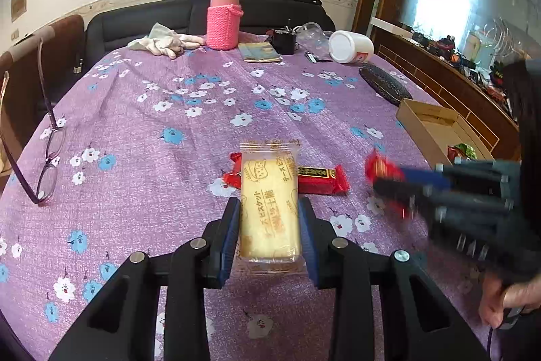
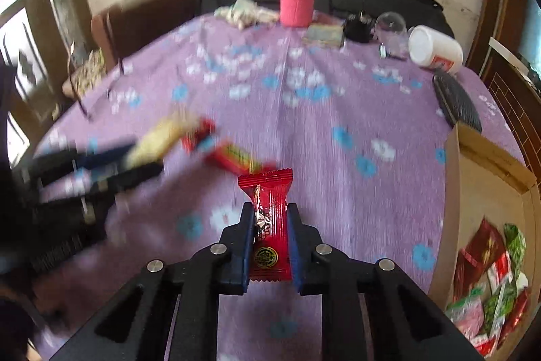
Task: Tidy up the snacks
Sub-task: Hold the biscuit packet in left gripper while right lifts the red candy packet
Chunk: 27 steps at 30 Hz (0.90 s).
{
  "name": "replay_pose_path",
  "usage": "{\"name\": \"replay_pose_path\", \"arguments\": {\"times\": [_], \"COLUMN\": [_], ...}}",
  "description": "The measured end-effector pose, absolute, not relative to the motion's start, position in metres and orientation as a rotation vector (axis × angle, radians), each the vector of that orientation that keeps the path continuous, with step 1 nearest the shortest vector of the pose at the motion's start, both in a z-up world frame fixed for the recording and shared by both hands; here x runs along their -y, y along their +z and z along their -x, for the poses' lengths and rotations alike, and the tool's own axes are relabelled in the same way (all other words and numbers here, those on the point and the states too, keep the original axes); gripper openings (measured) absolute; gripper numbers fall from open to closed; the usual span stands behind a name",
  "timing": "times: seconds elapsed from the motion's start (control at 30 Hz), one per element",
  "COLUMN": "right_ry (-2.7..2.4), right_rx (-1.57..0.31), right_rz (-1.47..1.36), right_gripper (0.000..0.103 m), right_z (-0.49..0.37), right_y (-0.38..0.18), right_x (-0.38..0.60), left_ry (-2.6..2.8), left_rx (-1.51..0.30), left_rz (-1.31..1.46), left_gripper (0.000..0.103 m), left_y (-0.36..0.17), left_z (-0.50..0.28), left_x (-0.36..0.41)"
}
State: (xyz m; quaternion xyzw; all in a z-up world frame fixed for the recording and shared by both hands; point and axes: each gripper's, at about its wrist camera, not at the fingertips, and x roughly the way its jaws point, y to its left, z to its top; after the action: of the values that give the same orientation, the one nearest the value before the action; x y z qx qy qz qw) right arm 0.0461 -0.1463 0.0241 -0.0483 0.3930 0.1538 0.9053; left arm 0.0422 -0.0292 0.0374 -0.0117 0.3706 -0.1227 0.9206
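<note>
A table covered with a purple flowered cloth (image 1: pixel 152 137) fills both views, with a dark sofa behind it and a cardboard box (image 2: pixel 487 164) at its right edge. That box serves as the landmark here: several snack packets in red, green and pink wrappers (image 2: pixel 490 286) already lie inside it.

To the left of the box, well apart from it, the left gripper (image 1: pixel 268 208) is clamped on a yellow biscuit packet (image 1: pixel 268 202), its blue pads pressing both long sides (the packet sticks out forward past the fingertips). Just beyond that packet, farther from the box than the right gripper, a red snack bar (image 1: pixel 321 180) lies flat on the cloth, partly hidden behind the biscuit packet.

Nearer the box, the right gripper (image 2: pixel 270 212) holds a red candy packet (image 2: pixel 268 225) upright between its narrow jaws, the crimped top edge standing clear above the fingertips. In the left wrist view this gripper appears blurred, with the red wrapper at its tip, and a hand (image 1: pixel 510 300) shows below it.

Beyond the box, at the far side of the table, stand a pink bottle in a knitted sleeve (image 1: pixel 225 16), a white jar on its side (image 1: pixel 351 46) and a dark case (image 1: pixel 385 83). Far to the left of the box, a pair of glasses (image 1: pixel 47 158) rests near the table edge.
</note>
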Motion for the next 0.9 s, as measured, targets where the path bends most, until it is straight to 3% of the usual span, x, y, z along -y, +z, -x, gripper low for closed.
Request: {"name": "replay_pose_path", "arguments": {"times": [0.9], "right_ry": [0.324], "right_rx": [-0.724], "right_rz": [-0.259], "right_gripper": [0.021], "right_z": [-0.059], "right_y": [0.021], "right_x": [0.21], "left_ry": [-0.218], "left_rx": [-0.77], "left_rz": [-0.035], "left_gripper": [0.033], "left_y": [0.031], "left_z": [-0.044], "left_x": [0.037]}}
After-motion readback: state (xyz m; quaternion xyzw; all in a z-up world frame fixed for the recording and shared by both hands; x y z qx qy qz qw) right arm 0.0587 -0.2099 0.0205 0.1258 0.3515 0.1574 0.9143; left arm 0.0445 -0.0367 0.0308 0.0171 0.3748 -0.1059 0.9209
